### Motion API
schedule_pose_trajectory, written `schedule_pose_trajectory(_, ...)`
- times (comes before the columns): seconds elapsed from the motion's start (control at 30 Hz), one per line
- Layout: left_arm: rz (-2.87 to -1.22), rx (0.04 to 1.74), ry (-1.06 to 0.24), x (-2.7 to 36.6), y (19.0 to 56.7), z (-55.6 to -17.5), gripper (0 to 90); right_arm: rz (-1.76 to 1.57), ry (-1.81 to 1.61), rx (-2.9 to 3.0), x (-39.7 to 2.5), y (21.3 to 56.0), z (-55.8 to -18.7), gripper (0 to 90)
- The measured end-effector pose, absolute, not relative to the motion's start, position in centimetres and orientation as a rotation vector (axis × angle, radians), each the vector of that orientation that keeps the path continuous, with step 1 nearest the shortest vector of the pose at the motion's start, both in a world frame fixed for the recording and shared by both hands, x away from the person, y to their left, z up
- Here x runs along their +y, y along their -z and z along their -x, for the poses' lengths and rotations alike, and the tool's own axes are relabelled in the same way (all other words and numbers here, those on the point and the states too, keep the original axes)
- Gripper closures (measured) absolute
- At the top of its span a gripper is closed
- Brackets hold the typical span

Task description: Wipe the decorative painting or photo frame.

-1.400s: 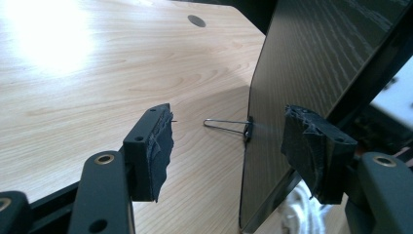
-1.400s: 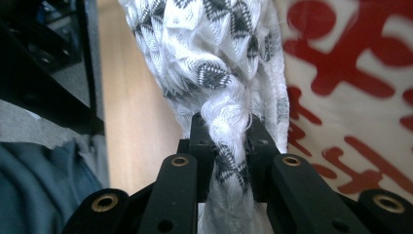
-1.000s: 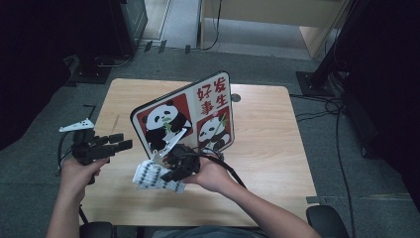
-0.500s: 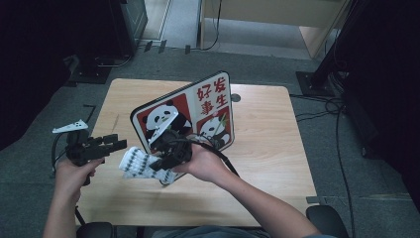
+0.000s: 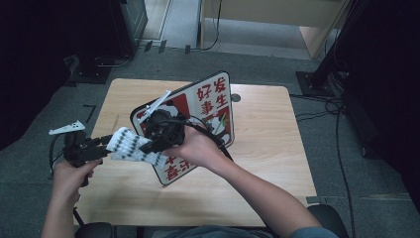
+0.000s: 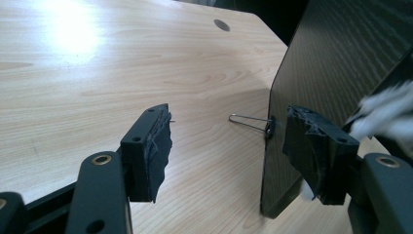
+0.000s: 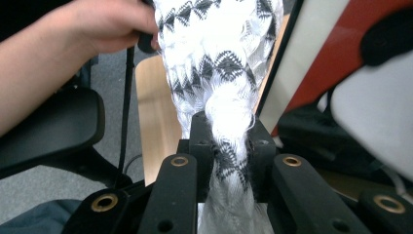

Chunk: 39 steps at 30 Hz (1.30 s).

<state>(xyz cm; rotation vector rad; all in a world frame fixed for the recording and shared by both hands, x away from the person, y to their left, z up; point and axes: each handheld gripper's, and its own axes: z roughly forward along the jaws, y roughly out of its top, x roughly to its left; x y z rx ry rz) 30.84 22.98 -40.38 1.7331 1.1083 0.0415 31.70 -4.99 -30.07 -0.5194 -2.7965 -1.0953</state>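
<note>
Gripping a black-and-white patterned cloth (image 5: 132,147) at frame centre-left, the right gripper (image 7: 228,146) has its jaws clenched on it.
The left gripper (image 6: 229,146), jaws spread, sits beside the panda board (image 5: 208,106) on the table (image 5: 267,148).

pale wood table (image 5: 267,148), knitted cloth (image 7: 224,73)

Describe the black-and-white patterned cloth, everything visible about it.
The cloth is white fabric, knitted or woven by its look, with rows of black zigzag triangles. The right gripper pinches one bunched end between its shut jaws. In the high view the cloth stretches out above the table, reaching toward the left gripper, in front of the panda sign.
</note>
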Motion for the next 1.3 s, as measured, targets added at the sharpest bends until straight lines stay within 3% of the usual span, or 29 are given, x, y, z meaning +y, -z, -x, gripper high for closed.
schedule_pose_trajectory(0.57, -1.739, 1.105, -0.035, 22.9, 40.6, -30.7, 34.7, 0.596, 1.152, -2.819, -3.8, 26.3, -32.5, 81.0)
schedule_pose_trajectory(1.3, -1.746, 1.1, -0.038, 23.0, 40.7, -30.7, 34.7, 0.618, 1.129, -2.8, -4.9, 27.7, -33.0, 80.6)
